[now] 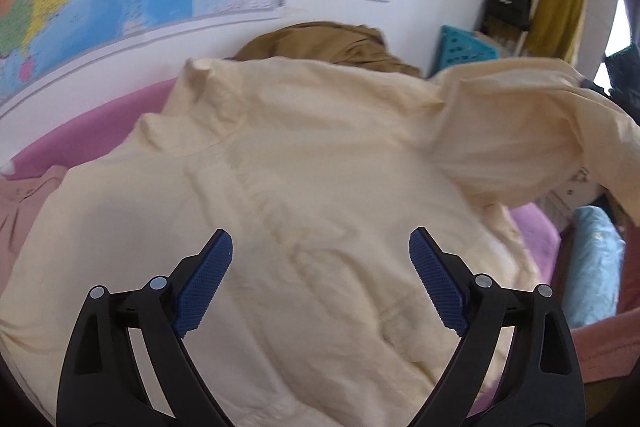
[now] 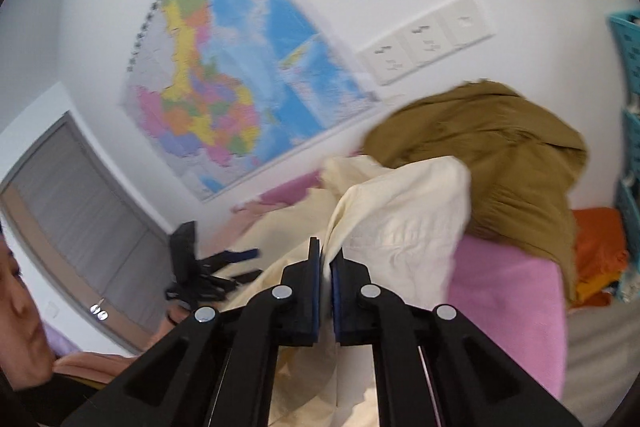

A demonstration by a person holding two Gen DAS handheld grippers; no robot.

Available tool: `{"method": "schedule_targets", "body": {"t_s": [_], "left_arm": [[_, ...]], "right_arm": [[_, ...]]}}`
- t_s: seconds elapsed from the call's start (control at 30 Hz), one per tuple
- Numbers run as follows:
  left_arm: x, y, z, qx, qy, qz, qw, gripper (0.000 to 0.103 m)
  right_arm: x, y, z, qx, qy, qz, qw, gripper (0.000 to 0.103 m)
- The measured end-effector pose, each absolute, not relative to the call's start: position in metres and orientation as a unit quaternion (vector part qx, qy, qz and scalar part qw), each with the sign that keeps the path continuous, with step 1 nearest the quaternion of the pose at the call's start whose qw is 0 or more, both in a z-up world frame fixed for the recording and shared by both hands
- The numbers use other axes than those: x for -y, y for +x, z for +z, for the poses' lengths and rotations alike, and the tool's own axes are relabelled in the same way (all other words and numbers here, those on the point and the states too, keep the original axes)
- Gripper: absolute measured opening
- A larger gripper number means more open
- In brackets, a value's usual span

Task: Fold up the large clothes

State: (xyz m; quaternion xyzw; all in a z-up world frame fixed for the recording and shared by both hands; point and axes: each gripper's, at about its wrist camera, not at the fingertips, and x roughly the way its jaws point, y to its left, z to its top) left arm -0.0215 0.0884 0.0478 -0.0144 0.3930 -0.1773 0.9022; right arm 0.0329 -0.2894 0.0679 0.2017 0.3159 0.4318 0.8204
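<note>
A large cream shirt (image 1: 304,187) lies spread on the pink bed cover (image 1: 92,123). My left gripper (image 1: 320,255) is open and empty, hovering over the shirt's middle. One sleeve (image 1: 520,131) is lifted at the right. My right gripper (image 2: 326,259) is shut on a fold of the cream shirt (image 2: 400,219) and holds it above the bed. The left gripper also shows in the right wrist view (image 2: 224,267), at the left over the shirt.
A brown garment (image 1: 332,43) (image 2: 500,155) lies bunched behind the shirt by the wall. A pink garment (image 1: 24,199) lies at the left. A teal basket (image 1: 464,51), orange clothes (image 2: 596,259), a clothes rack (image 1: 540,3) and a wall map (image 2: 240,75) surround the bed.
</note>
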Motion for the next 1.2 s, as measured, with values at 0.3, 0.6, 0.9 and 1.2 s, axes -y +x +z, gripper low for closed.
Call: {"method": "schedule_targets", "body": {"t_s": [0.3, 0.6, 0.9, 1.2], "left_arm": [[-0.106, -0.056, 0.093, -0.317, -0.072, -0.257, 0.910, 0.093], [-0.153, -0.079, 0.096, -0.298, -0.141, -0.264, 0.906, 0.097], [-0.104, -0.028, 0.019, -0.443, -0.054, -0.226, 0.866, 0.093], [-0.121, -0.005, 0.005, -0.482, -0.031, -0.203, 0.852, 0.064]], "right_arm": [[0.172, 0.045, 0.099, -0.314, 0.136, 0.529, 0.776, 0.006], [0.059, 0.081, 0.060, -0.384, 0.093, 0.528, 0.752, 0.009], [0.020, 0.099, 0.013, -0.444, 0.073, 0.489, 0.747, 0.052], [0.134, 0.118, 0.027, -0.384, 0.092, 0.386, 0.834, 0.076]]}}
